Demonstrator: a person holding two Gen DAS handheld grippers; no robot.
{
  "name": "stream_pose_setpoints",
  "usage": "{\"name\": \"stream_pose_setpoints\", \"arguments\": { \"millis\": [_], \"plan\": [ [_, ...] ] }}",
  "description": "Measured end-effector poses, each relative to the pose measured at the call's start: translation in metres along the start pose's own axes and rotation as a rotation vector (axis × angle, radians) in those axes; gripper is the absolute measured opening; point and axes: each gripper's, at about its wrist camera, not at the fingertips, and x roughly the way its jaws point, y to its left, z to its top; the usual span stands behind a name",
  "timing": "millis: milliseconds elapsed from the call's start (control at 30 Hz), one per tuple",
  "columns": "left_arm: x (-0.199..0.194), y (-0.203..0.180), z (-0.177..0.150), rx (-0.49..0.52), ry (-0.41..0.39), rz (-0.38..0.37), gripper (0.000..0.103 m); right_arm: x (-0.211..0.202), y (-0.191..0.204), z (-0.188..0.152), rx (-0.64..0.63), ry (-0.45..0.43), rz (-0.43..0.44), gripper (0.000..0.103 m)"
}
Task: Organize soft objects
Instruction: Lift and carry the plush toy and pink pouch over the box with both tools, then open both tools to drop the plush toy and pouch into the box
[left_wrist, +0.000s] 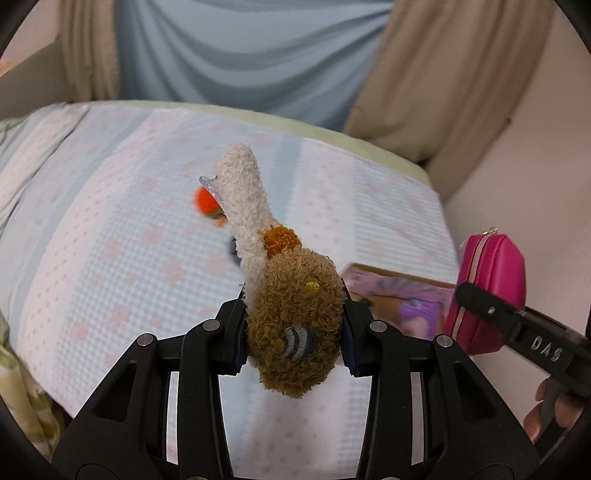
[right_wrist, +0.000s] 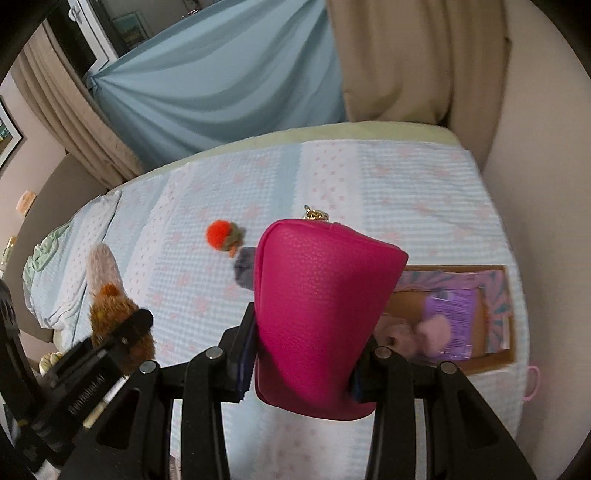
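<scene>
My left gripper (left_wrist: 293, 328) is shut on a brown and cream plush toy (left_wrist: 284, 295), held above the bed; the toy also shows in the right wrist view (right_wrist: 110, 302). My right gripper (right_wrist: 303, 354) is shut on a pink zip pouch (right_wrist: 317, 317), also seen at the right of the left wrist view (left_wrist: 487, 291). An orange pom-pom toy (right_wrist: 223, 236) and a small grey soft thing (right_wrist: 243, 267) lie on the bedspread. A cardboard box (right_wrist: 491, 363) at the bed's right holds a pinkish plush (right_wrist: 402, 336) and purple items.
The bed (left_wrist: 110, 258) has a blue and white cover with pink marks. Blue and beige curtains (right_wrist: 229, 88) hang behind it. A wall (right_wrist: 546, 184) runs along the right side. Crumpled bedding (right_wrist: 40, 254) lies at the left.
</scene>
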Motion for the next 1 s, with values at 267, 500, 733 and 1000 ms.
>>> {"name": "stream_pose_setpoints", "arguments": {
  "millis": [267,500,733,1000],
  "plan": [
    [0.019,-0.087,0.002,0.145,0.077,-0.161,0.035,-0.043,-0.072,-0.018,0.105,-0.041,-0.09,0.036],
    [0.053,-0.154,-0.014,0.27,0.17,-0.258,0.035,-0.041,-0.131,-0.024,0.225,-0.015,-0.163,0.036],
    [0.111,-0.209,-0.029,0.379,0.298,-0.277,0.035,-0.012,-0.18,-0.021,0.274,0.066,-0.187,0.036],
    [0.188,-0.229,-0.06,0.46,0.481,-0.213,0.035,0.046,-0.226,-0.016,0.265,0.189,-0.182,0.036]
  ]
}}
